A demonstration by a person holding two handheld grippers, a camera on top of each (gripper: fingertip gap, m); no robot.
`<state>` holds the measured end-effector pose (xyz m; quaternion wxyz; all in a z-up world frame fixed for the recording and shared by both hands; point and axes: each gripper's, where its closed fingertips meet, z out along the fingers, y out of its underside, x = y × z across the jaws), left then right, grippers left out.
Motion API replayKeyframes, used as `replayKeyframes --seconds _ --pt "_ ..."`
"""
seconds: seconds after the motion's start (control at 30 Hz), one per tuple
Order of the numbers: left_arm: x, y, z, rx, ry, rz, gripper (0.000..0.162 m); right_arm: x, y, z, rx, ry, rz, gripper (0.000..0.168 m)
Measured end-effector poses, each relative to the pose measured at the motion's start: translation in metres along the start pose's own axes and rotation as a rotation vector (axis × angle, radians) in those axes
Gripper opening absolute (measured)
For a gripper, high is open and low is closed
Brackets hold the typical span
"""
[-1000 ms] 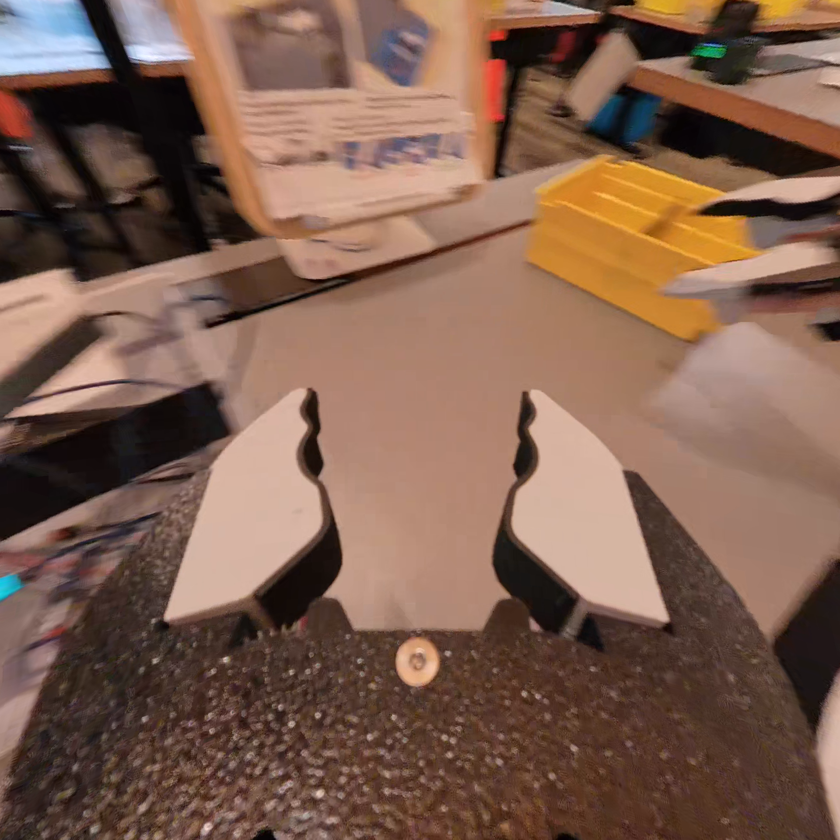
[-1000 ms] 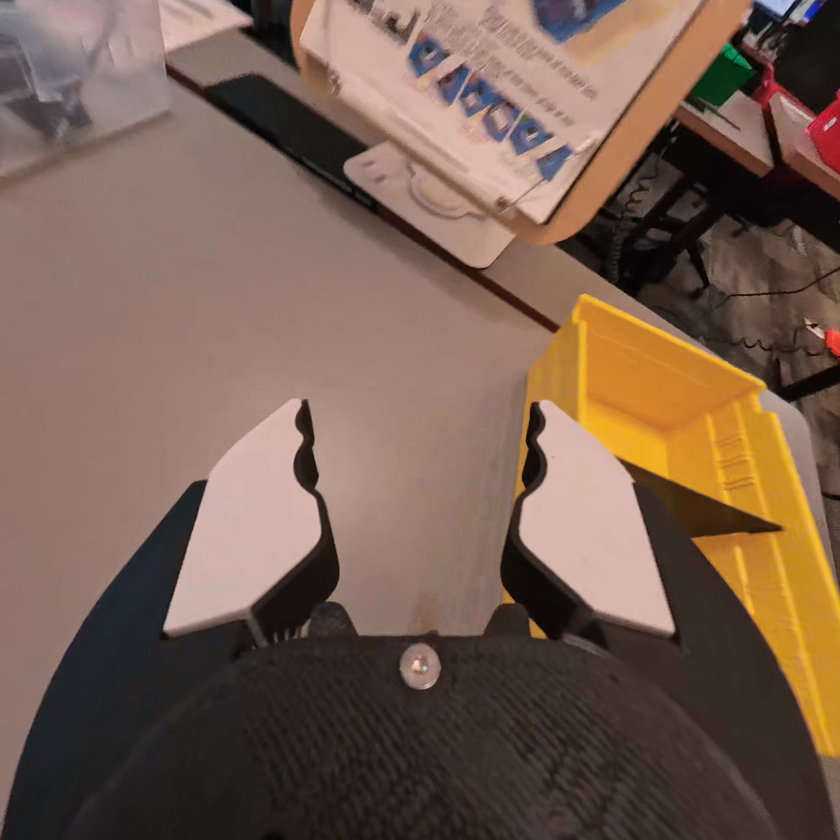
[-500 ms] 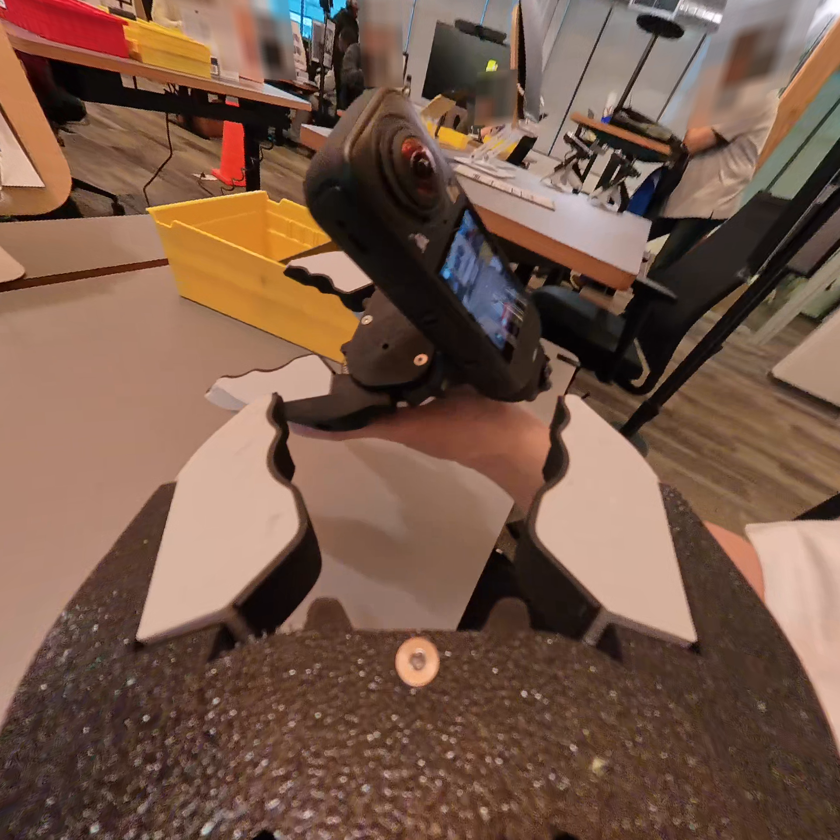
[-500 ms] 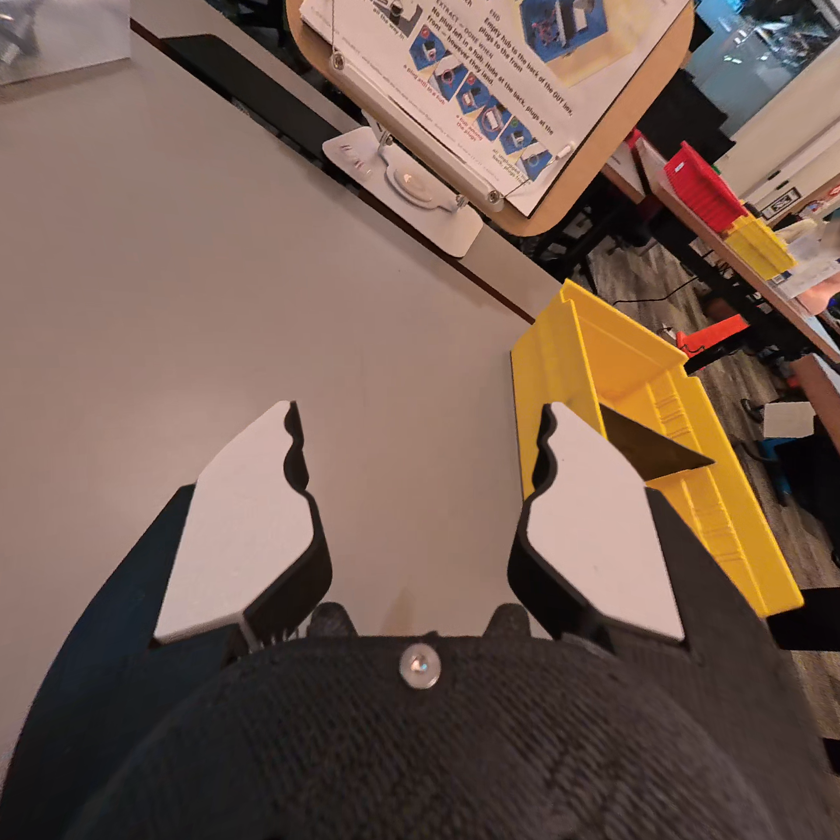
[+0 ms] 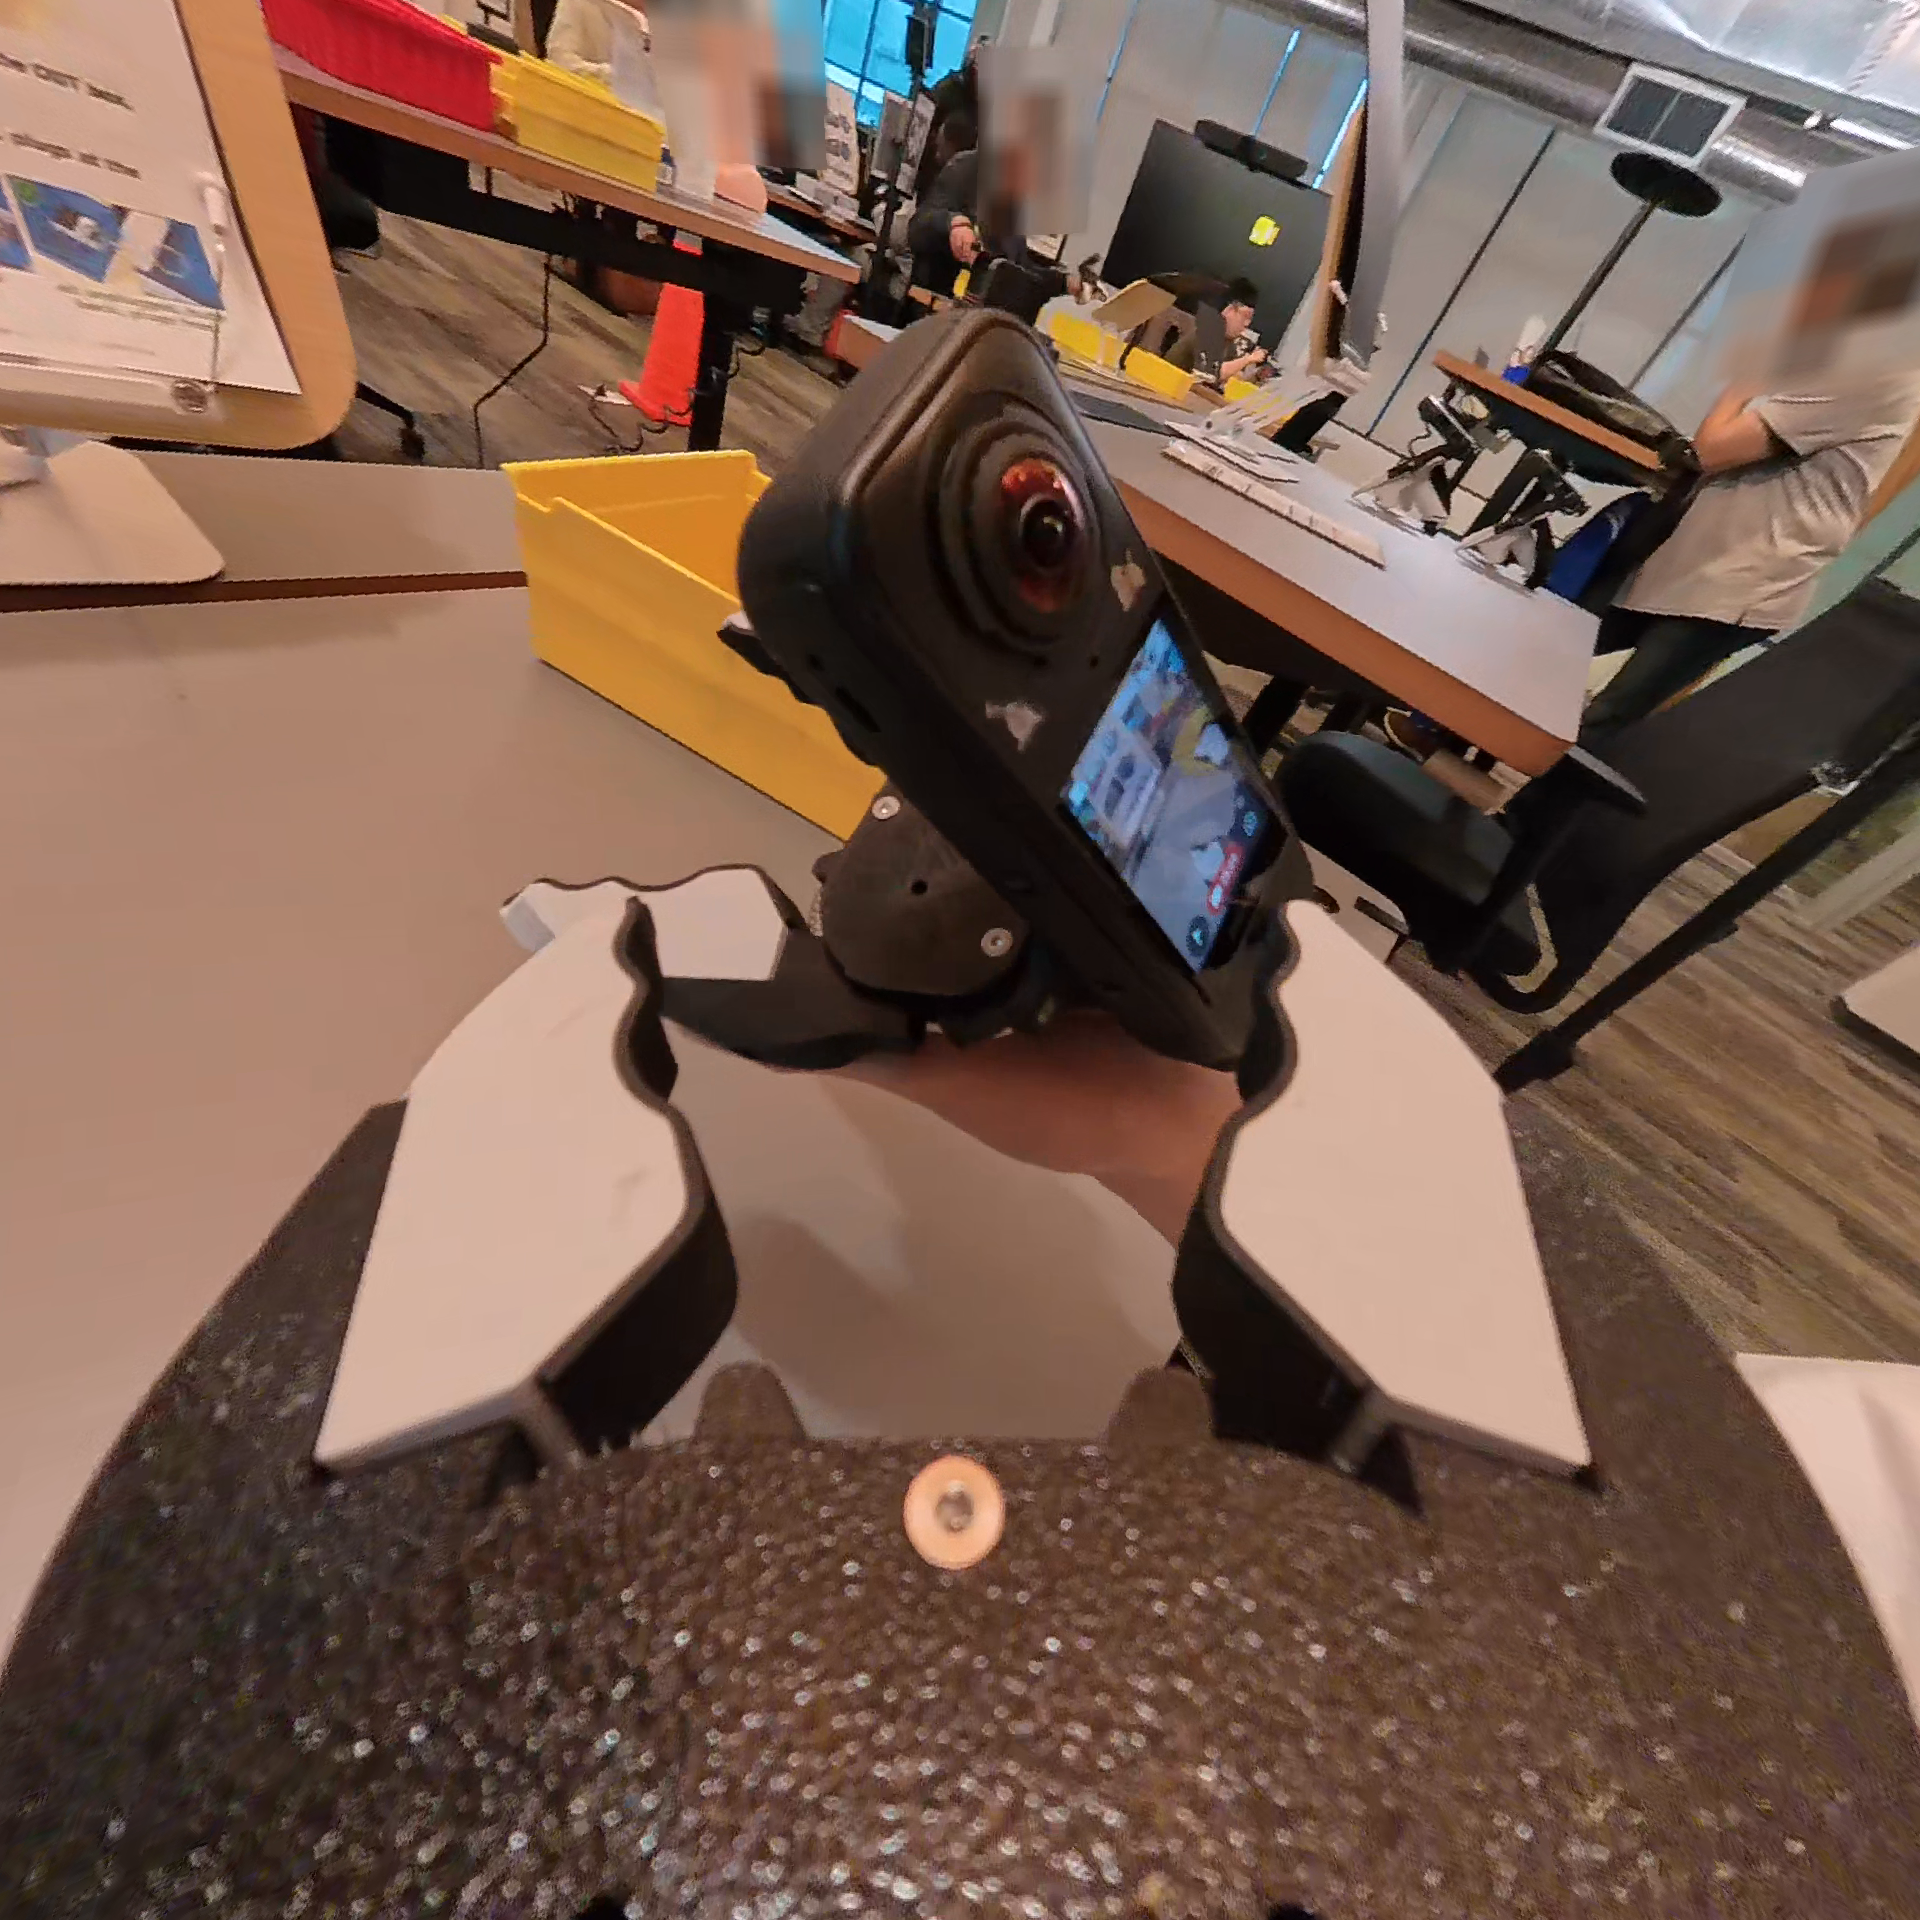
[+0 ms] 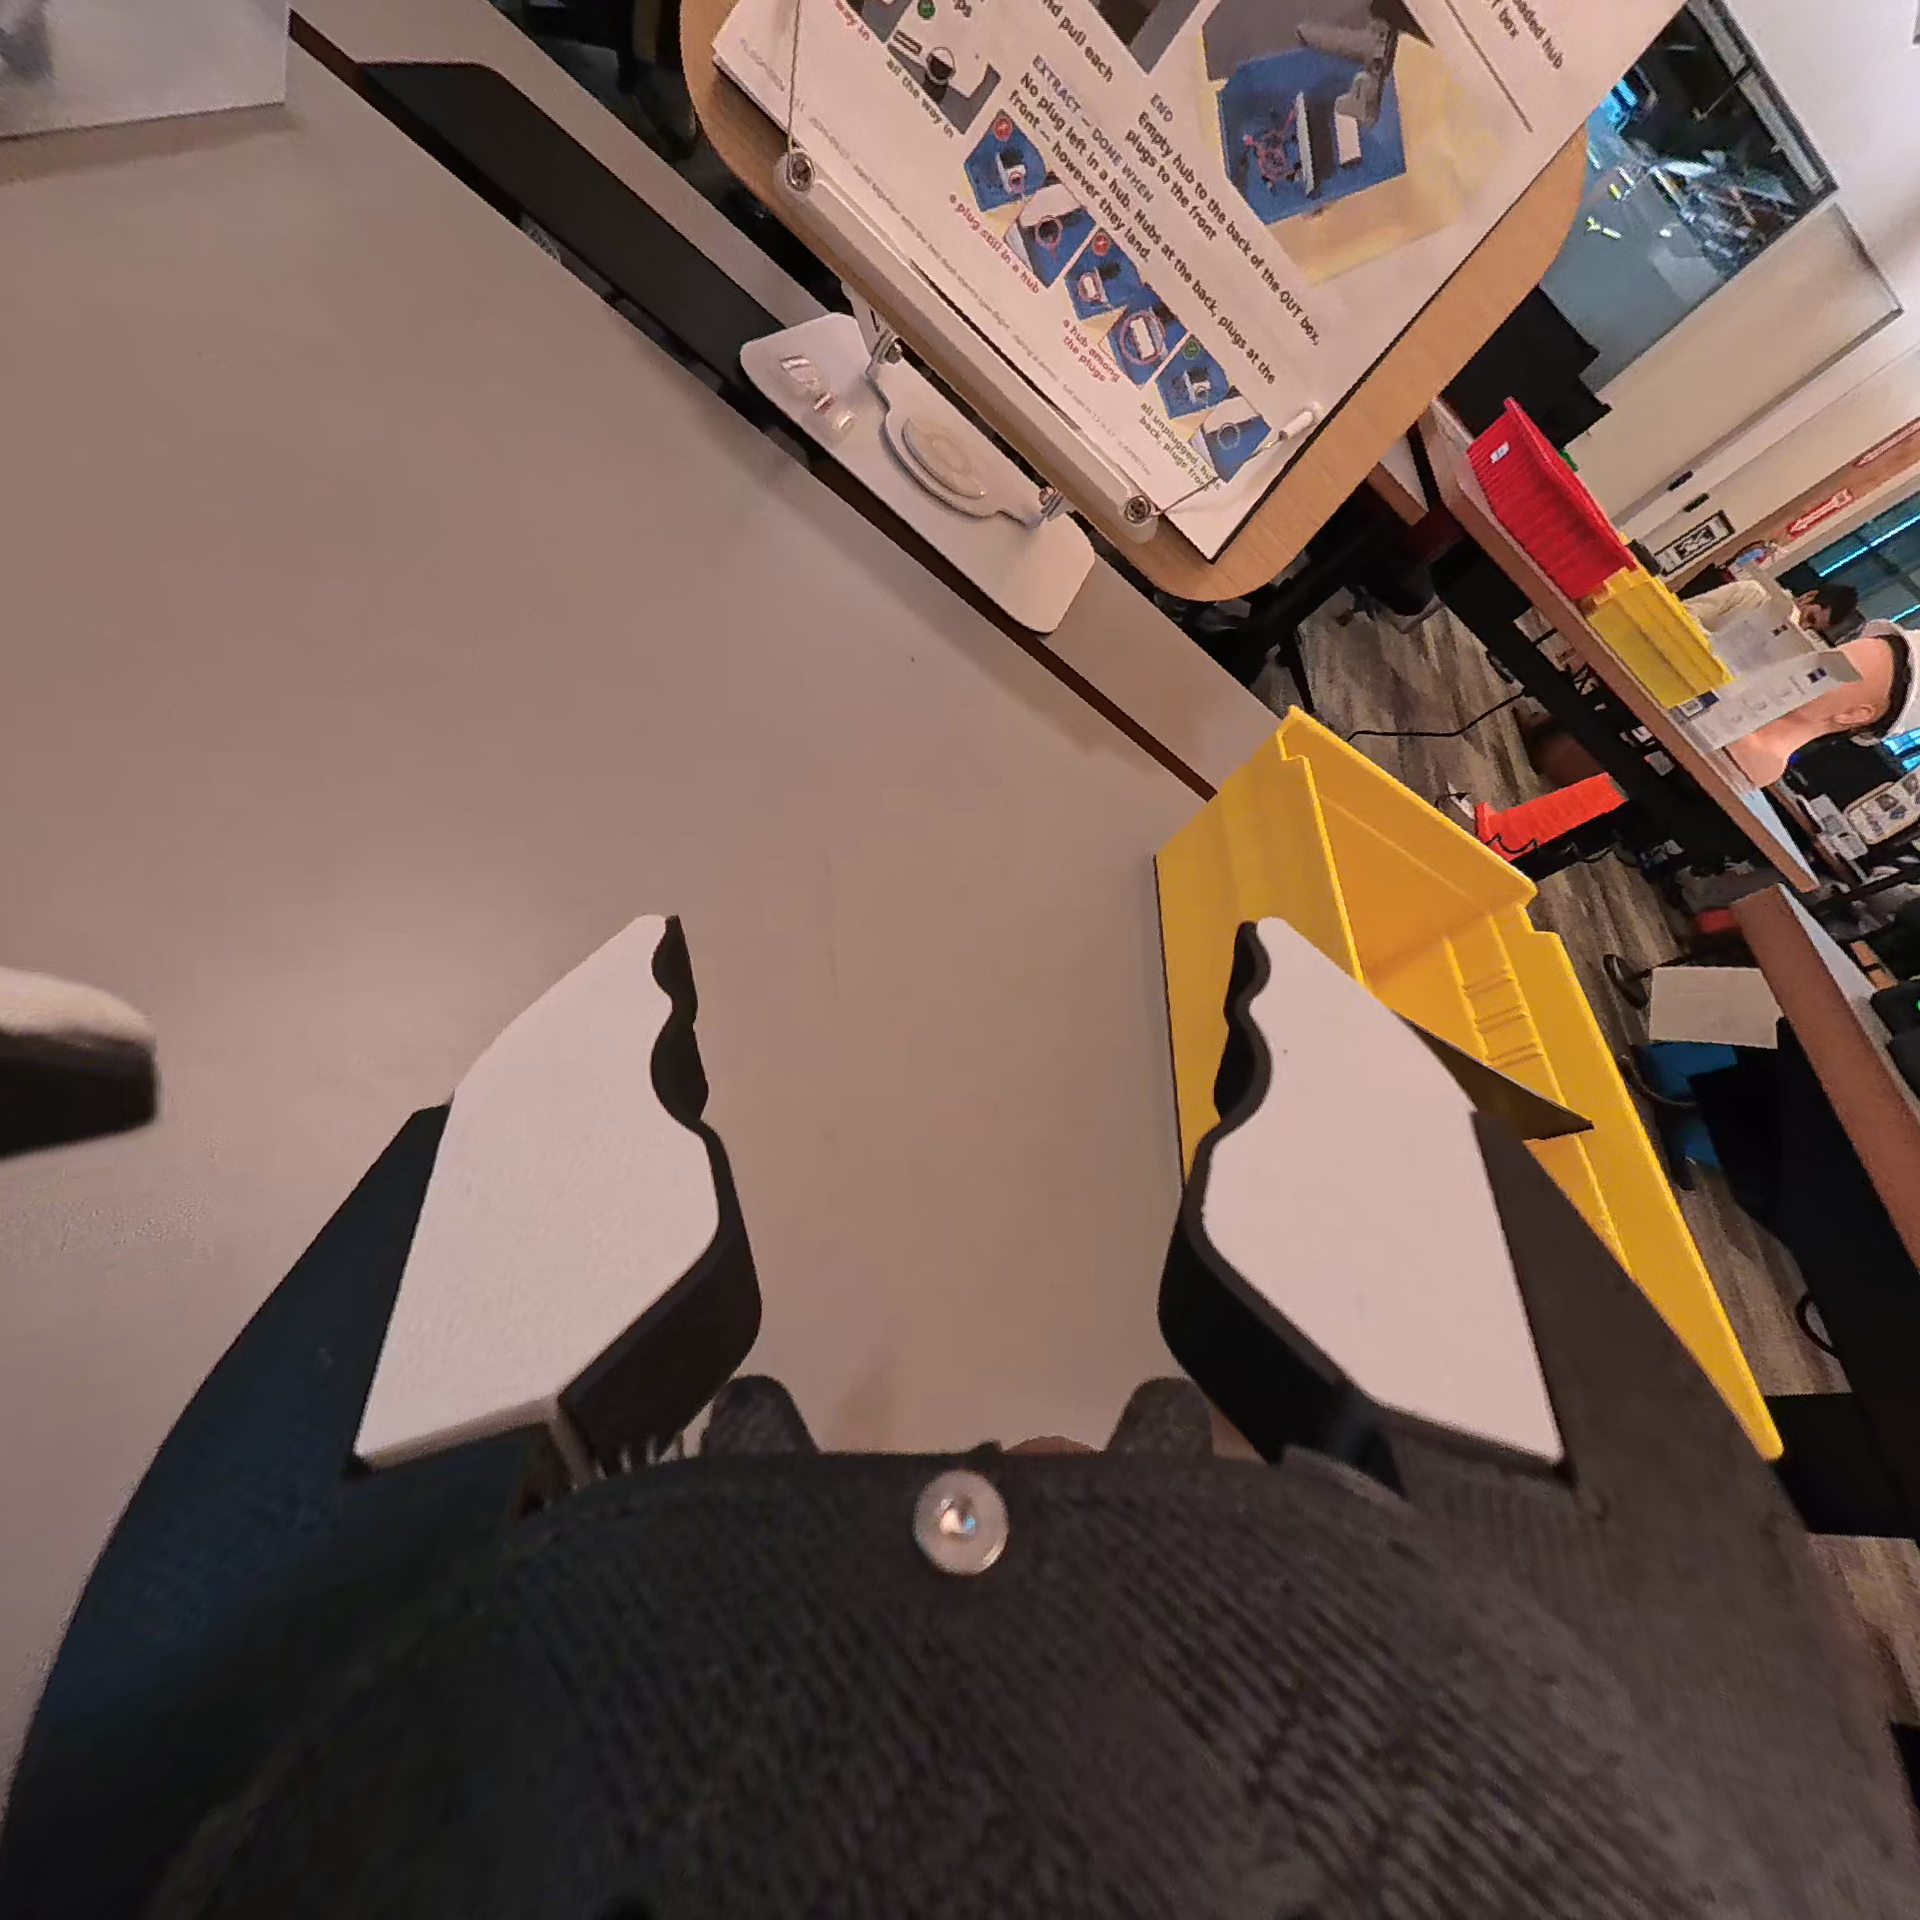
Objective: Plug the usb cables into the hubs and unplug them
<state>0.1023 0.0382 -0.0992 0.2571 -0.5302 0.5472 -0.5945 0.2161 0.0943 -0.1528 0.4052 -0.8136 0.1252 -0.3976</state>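
No usb cable or hub shows in either view. My left gripper (image 5: 956, 935) is open and empty above the grey table (image 5: 260, 831). It points at the black camera (image 5: 997, 644) mounted on my other gripper, which a hand (image 5: 1049, 1112) holds close in front. One white finger (image 5: 707, 925) of that other gripper shows below the camera. My right gripper (image 6: 956, 956) is open and empty over the grey table (image 6: 416, 675), just left of a yellow bin (image 6: 1403, 935). A fingertip of my left gripper (image 6: 62, 1049) shows at the left edge.
The yellow bin (image 5: 644, 613) sits at the table's right edge. An instruction board (image 6: 1143, 208) on a white stand base (image 6: 914, 468) stands at the back, also in the left wrist view (image 5: 135, 208). Other desks, chairs and people are beyond the table.
My left gripper swung right, from facing the board and the table's left side to facing my right gripper's camera. My right gripper tilted slightly; both stayed open.
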Motion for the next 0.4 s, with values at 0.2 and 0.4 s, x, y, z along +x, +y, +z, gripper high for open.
replayKeyframes --seconds 0.2,0.4 --pt "-0.008 0.001 -0.004 -0.029 -0.121 0.046 0.115 0.005 0.014 0.001 -0.060 0.041 -0.005 0.108" --pt "0.002 -0.001 -0.004 -0.043 -0.162 0.132 0.117 -0.007 0.002 -0.003 0.032 -0.042 0.097 0.092"
